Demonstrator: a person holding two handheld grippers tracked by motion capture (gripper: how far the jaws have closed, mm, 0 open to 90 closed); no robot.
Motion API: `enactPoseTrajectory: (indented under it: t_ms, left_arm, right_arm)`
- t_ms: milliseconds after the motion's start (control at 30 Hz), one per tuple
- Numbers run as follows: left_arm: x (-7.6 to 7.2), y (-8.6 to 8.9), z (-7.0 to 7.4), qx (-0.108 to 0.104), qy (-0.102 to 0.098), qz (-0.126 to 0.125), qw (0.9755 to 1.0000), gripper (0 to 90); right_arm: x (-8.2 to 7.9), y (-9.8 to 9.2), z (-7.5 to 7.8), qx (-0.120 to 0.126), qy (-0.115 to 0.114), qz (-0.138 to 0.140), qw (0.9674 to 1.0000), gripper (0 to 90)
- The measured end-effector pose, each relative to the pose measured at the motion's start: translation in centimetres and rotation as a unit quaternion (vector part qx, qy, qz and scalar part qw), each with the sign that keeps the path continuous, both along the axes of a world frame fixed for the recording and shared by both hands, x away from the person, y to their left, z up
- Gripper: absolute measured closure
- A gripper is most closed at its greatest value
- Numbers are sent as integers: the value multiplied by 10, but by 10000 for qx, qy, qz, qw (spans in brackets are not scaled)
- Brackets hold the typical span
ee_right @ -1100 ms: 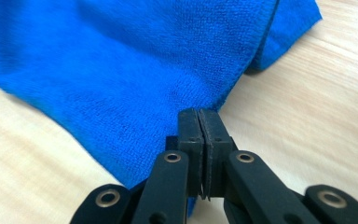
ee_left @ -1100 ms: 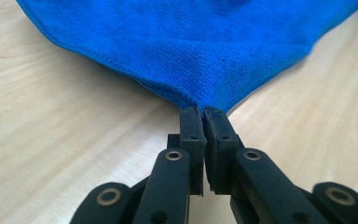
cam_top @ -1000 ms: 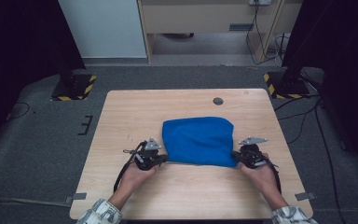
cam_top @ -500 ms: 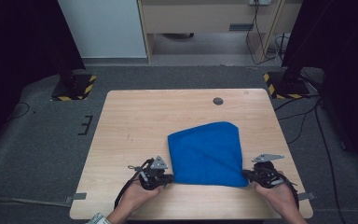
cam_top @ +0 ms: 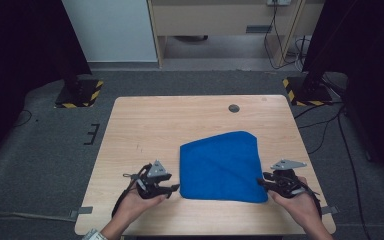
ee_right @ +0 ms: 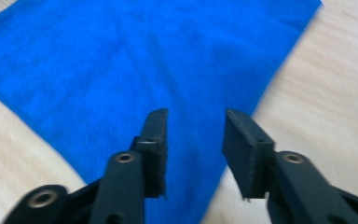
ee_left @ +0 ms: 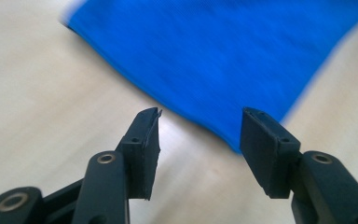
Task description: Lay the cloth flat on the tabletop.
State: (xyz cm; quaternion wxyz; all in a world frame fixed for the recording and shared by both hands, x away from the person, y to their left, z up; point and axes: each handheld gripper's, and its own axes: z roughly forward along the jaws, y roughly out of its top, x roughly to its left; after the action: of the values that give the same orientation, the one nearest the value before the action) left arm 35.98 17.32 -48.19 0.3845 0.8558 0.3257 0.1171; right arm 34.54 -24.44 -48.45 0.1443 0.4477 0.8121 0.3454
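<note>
A folded blue cloth [cam_top: 222, 167] lies flat on the wooden table [cam_top: 145, 130], near the front edge. My left gripper [cam_top: 174, 189] sits just off the cloth's near left corner. Its jaws have just been opening, and its fingertips [ee_left: 149, 123] stand apart over bare wood with the blue cloth [ee_left: 205, 56] just beyond them, untouched. My right gripper [cam_top: 261, 182] is at the near right corner. Its jaws have also just been opening and hover open [ee_right: 196, 114] over the blue cloth [ee_right: 121, 60] without pressing on it.
A small dark round grommet [cam_top: 234, 108] is set in the table's far side. Two stand bases with yellow-black tape [cam_top: 77, 95] [cam_top: 307, 92] flank the table on the grey floor. A wooden cabinet [cam_top: 220, 17] stands behind.
The cloth was dragged toward the near edge and now lies flatter. Both grippers, shut on its near corners before, have opened and let go.
</note>
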Motion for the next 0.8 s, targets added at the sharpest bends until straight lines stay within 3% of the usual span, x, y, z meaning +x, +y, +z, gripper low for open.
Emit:
enactPoseTrajectory:
  t_ms: [67,133,233,333,400,567,800]
  left_arm:
    - [20,-4,3,71,-205,32,9998,456]
    - [45,-10,3,55,-255,124,9996,440]
    - [81,-18,-4,34,-200,272,9994,423]
    - [106,-25,-12,60,-149,362,9992,425]
    - [116,-29,-16,186,-150,403,9989,423]
    - [134,-36,-26,156,67,487,9987,434]
    - [146,-40,-38,266,305,466,9981,516]
  right_arm:
    - [10,9,-3,0,-68,98,9999,562]
    - [22,18,-9,-4,-98,141,9999,550]
    - [40,31,-19,59,-170,196,9996,538]
    - [45,35,-23,103,-179,204,9996,537]
    - [50,37,-26,118,-194,195,9996,537]
    - [56,33,-30,0,-194,-42,9998,504]
    - [61,29,-35,-22,-87,-116,9999,487]
